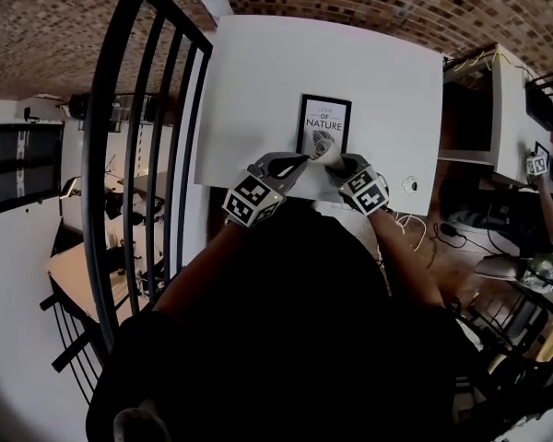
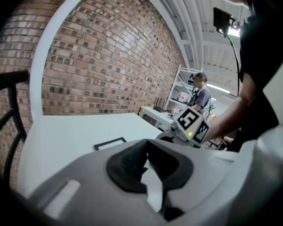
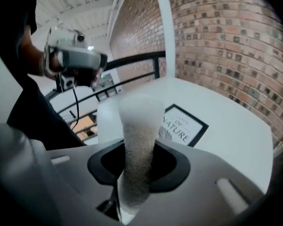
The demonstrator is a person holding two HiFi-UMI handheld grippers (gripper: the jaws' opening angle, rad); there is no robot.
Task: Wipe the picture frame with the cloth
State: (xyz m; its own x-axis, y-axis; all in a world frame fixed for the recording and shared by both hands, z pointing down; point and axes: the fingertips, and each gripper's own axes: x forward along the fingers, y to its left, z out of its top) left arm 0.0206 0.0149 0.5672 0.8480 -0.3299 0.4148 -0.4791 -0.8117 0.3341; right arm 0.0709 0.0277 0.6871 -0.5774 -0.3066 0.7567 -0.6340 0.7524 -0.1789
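Note:
A black picture frame point(image 1: 323, 123) with a "NATURE" print lies flat on the white table point(image 1: 258, 81). It shows too in the right gripper view point(image 3: 181, 126) and, as one corner, in the left gripper view point(image 2: 109, 143). My right gripper point(image 1: 338, 162) point(image 3: 137, 166) is shut on a pale cloth point(image 1: 326, 151), which sticks up between its jaws point(image 3: 137, 121), just above the frame's near edge. My left gripper point(image 1: 300, 162) point(image 2: 147, 160) is close beside it on the left. Its jaws are together with nothing showing between them.
A black metal railing point(image 1: 138, 136) runs along the table's left side. A white shelf unit point(image 1: 498, 109) stands to the right. A cable hole point(image 1: 409, 185) sits near the table's front right corner. A person point(image 2: 200, 95) stands in the distance beyond the brick wall.

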